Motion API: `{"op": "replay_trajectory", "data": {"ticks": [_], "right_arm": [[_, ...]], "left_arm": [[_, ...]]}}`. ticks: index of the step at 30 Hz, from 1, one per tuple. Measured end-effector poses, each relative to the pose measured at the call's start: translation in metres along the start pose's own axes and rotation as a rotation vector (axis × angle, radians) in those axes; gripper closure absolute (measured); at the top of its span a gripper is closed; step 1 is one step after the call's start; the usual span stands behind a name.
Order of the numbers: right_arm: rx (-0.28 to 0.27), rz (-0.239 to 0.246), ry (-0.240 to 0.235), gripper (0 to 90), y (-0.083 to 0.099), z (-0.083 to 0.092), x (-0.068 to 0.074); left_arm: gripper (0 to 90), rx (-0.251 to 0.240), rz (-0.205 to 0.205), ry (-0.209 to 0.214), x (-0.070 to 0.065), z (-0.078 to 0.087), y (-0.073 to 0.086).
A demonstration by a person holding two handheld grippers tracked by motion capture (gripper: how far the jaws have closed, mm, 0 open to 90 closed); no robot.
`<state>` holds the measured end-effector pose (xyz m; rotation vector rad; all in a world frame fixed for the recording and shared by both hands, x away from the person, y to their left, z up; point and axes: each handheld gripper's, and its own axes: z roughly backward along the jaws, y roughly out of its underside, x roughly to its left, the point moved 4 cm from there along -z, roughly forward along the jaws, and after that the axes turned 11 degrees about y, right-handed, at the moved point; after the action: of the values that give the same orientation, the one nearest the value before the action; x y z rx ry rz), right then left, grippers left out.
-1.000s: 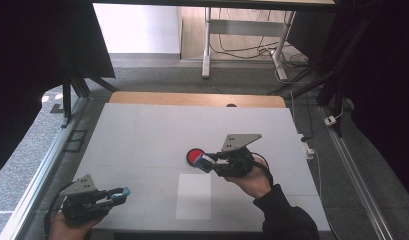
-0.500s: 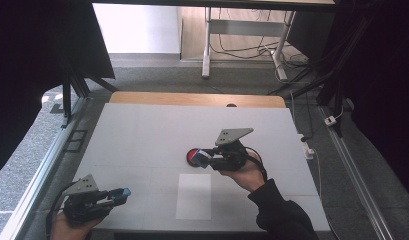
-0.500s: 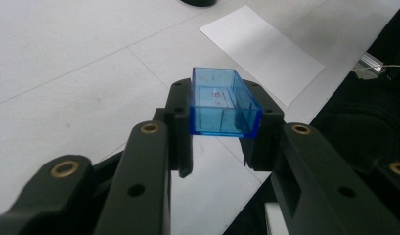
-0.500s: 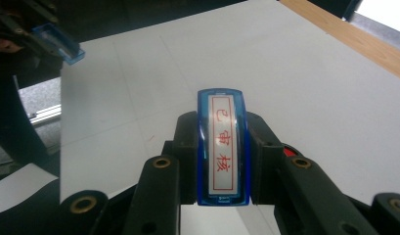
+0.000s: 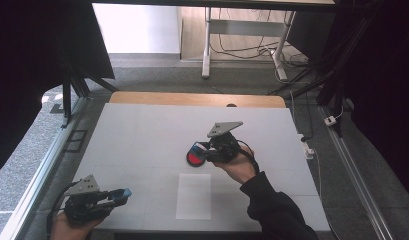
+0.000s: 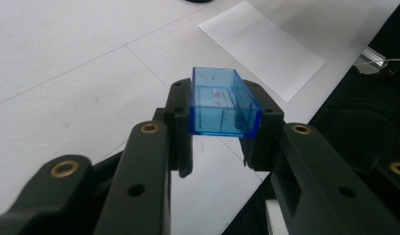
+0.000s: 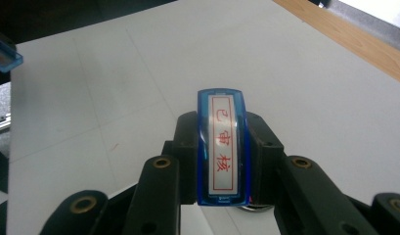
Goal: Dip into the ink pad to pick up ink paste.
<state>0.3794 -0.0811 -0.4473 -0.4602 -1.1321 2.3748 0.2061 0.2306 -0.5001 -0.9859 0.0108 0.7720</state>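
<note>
At the table's near left corner, my left gripper [image 6: 222, 142] clamps its jaws on a clear blue plastic rectangular cap [image 6: 223, 101], open side up. A white paper sheet [image 5: 194, 196] lies between. Right of centre, my right gripper [image 7: 222, 147] pinches a blue stamp with red characters [image 7: 222, 147] above a round red ink pad [image 5: 194, 158].

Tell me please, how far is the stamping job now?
Done: the blue cap is off, clamped in the left gripper. In hand: the right gripper holds the stamp at the red ink pad. Left: the white paper looks unstamped from the high view.
</note>
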Motion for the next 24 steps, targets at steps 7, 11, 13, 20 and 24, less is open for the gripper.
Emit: {"op": "replay_trajectory", "data": {"ticks": [7,11,13,20,24], "right_arm": [[0.050,-0.007,0.023,70.5,0.006,-0.018,-0.007],[0.072,-0.014,0.026,70.4,0.008,-0.027,-0.012],[0.088,-0.023,0.024,70.4,0.010,-0.031,-0.014],[0.124,-0.011,0.043,70.5,0.015,-0.044,-0.020],[0.137,-0.003,0.048,70.5,0.017,-0.050,-0.020]], "left_arm": [[68.3,0.001,0.005,-0.004,0.001,0.000,0.000],[68.3,0.001,0.004,-0.004,0.000,0.000,0.000],[68.3,0.000,0.005,-0.004,0.001,0.000,0.000],[68.3,0.000,0.007,-0.005,0.001,0.000,0.000],[68.3,0.002,0.005,-0.006,0.000,0.000,0.000]]}}
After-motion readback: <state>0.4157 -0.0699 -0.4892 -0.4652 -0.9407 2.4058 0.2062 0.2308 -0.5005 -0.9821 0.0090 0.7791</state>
